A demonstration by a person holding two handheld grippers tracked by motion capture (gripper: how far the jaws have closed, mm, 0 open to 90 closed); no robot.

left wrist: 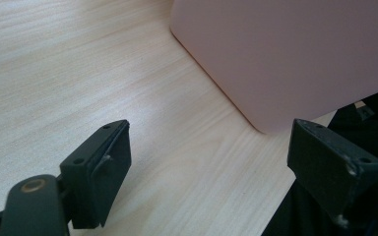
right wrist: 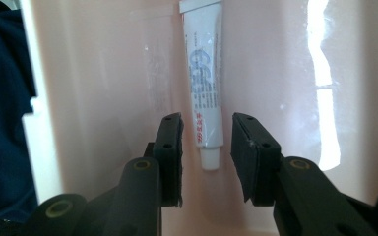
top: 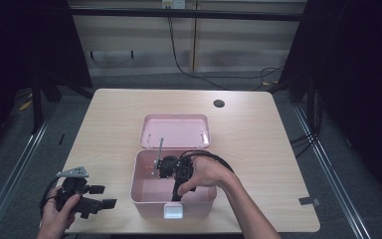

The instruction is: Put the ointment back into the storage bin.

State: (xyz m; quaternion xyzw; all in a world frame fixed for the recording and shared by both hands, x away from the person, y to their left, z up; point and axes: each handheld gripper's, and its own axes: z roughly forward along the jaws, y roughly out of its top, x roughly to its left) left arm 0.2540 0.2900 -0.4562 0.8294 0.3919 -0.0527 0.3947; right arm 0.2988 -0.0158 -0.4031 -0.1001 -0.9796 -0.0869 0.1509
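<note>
Your right gripper [right wrist: 206,147] in box [top: 144,196]: jaws apart, tube [right wrist: 204,73] lying free beyond; high view hides it. Left gripper [left wrist: 206,162] agape over bare table [left wrist: 54,64], beside box wall.

A small white tube [right wrist: 205,83] with blue print and a white cap lies flat on the floor of the open pink box [right wrist: 103,73], its cap end pointing away from the box's wall.

Bare forearms, no sleeves. Each hand carries a black gripper with blocky fingers [right wrist: 248,147], brass-ringed pivots and small screws; left gripper [top: 87,196] bears a grey three-cornered plate; right gripper [top: 171,172] trails black cable.
</note>
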